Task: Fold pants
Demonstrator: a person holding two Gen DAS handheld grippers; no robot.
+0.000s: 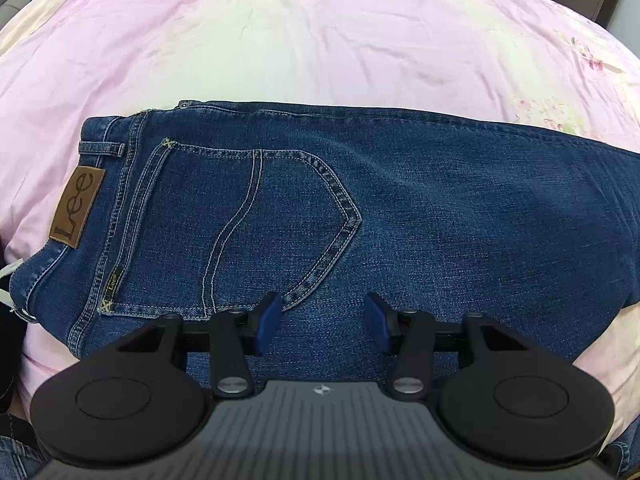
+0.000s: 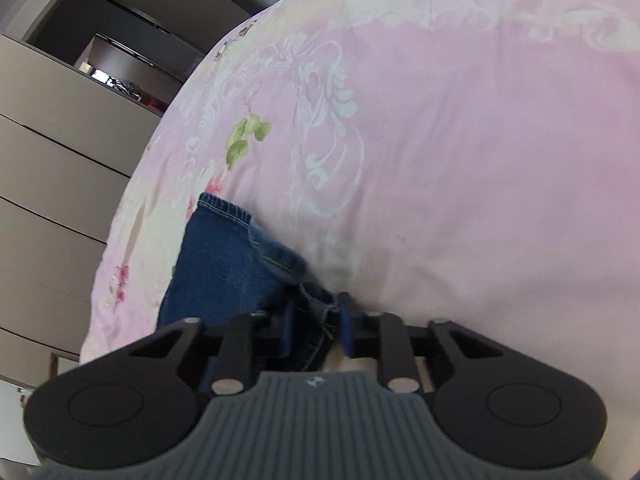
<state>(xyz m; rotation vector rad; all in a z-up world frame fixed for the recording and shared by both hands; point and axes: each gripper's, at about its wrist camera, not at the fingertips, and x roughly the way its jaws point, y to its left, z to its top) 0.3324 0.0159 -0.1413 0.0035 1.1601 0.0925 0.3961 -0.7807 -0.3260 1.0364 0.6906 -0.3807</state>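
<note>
Left fingers (image 1: 322,320) parted above jeans (image 1: 320,208), right fingers (image 2: 316,326) pinching hem, pink bedspread (image 2: 460,140) beneath, drawers (image 2: 52,152) beside.

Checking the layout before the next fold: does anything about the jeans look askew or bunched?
The jeans lie flat on the bedspread at the seat. At the leg end, denim is bunched between the right gripper's jaws, and the hems sit staggered.

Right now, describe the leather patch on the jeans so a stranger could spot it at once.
Start at the pink bedspread and find the blue jeans lying across it, back pocket facing up. Follow them to the waistband at the left end in the left wrist view. There sits the brown leather patch, stamped "Lee" in dark letters, the only brown thing on the denim.
</note>
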